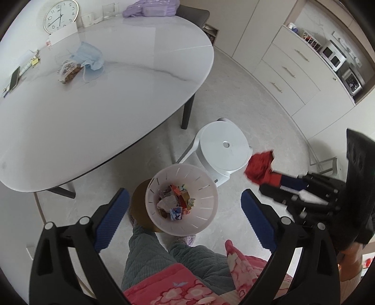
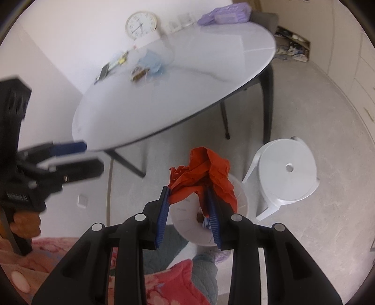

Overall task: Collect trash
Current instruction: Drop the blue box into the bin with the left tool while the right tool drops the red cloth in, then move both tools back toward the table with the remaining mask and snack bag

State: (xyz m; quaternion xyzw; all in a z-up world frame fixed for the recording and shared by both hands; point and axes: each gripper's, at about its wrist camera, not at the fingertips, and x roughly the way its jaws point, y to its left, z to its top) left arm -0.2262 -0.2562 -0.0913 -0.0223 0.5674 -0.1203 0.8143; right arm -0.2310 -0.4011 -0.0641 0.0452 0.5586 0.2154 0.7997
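My right claw [image 2: 188, 206] is clamped on a crumpled red paper wrapper [image 2: 204, 174]; the wrapper bulges out above and past the blue ribbed pads [image 2: 164, 218]. In the left wrist view I see that wrapper [image 1: 259, 167] held in the air beside the white round plastic stool [image 1: 225, 147], to the right of the bin rather than over its mouth. My left claw [image 1: 185, 215] stands wide apart, gripping nothing, and hangs above the white slotted plastic waste bin [image 1: 206, 187] on the floor. The bin holds a loose pile of crumpled coloured wrappers [image 1: 175, 201]. In the right wrist view the bin [image 2: 187, 218] lies directly behind the held wrapper and is largely hidden by it. On the white oval marble-pattern worktop [image 1: 117, 93] I note a pale blue face mask [image 1: 90, 57] touching a clear packet with brown contents [image 1: 69, 70]. A white wall clock [image 1: 61, 16] stands at the worktop's far edge.
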